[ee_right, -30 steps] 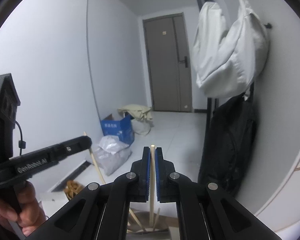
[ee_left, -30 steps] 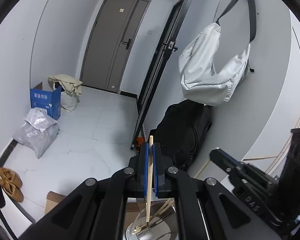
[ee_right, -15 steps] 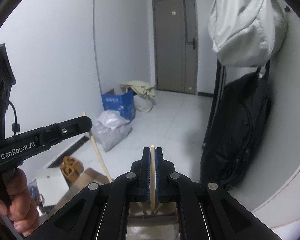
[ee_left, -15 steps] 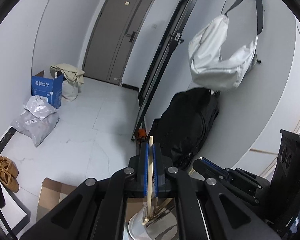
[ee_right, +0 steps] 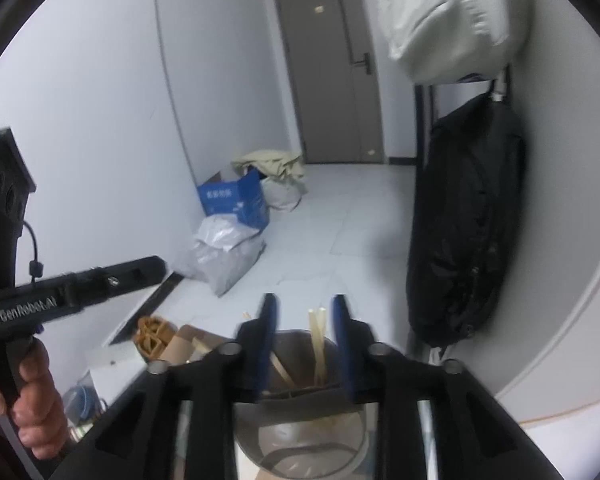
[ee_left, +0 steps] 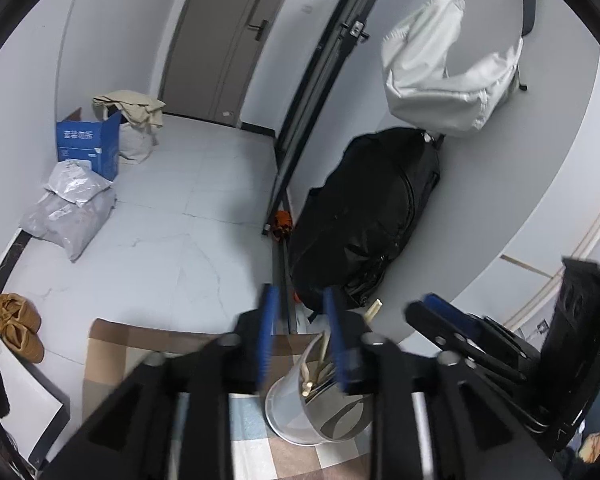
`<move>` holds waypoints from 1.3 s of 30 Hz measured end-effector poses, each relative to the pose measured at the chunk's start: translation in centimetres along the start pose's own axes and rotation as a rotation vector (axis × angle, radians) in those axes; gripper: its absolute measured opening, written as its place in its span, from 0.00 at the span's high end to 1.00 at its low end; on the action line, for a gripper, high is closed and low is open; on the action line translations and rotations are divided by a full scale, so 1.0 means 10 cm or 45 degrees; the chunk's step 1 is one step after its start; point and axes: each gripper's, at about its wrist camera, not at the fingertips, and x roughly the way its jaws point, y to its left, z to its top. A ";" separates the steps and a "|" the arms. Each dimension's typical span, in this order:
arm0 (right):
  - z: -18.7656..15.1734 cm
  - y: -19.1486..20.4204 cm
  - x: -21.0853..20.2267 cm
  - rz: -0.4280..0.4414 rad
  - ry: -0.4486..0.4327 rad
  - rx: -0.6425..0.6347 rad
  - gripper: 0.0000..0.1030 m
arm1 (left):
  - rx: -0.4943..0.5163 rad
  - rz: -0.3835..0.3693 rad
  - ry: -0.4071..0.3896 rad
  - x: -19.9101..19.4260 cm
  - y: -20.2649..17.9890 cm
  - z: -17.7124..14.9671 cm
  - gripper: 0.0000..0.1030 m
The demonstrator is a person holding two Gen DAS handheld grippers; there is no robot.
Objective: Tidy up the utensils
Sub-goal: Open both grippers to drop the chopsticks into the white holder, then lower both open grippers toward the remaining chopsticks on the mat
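Note:
A shiny metal utensil holder [ee_left: 300, 408] stands on a checked mat just below both grippers; it also shows in the right wrist view [ee_right: 300, 440]. Several pale wooden chopsticks [ee_right: 318, 344] stand in it, their tops sticking out [ee_left: 374, 307]. My left gripper [ee_left: 300, 312] is open and empty above the holder. My right gripper [ee_right: 304, 312] is open and empty, its blue pads on either side of the chopstick tops. The right gripper also shows in the left wrist view [ee_left: 460, 328], and the left gripper in the right wrist view [ee_right: 100, 280].
A checked mat [ee_left: 140, 344] lies under the holder. On the floor are a black bag [ee_left: 372, 216], a blue box [ee_left: 88, 144], grey parcels [ee_left: 68, 212] and brown shoes [ee_left: 16, 328]. A white bag [ee_left: 448, 80] hangs on the wall.
Both grippers have opened and let go of the chopsticks they each held. The chopsticks now stand in the holder. Both cameras tilted down towards it.

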 end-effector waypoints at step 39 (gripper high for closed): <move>-0.93 0.71 -1.42 0.000 -0.361 0.041 0.03 | 0.168 0.459 -0.290 -1.20 -0.19 -0.89 0.03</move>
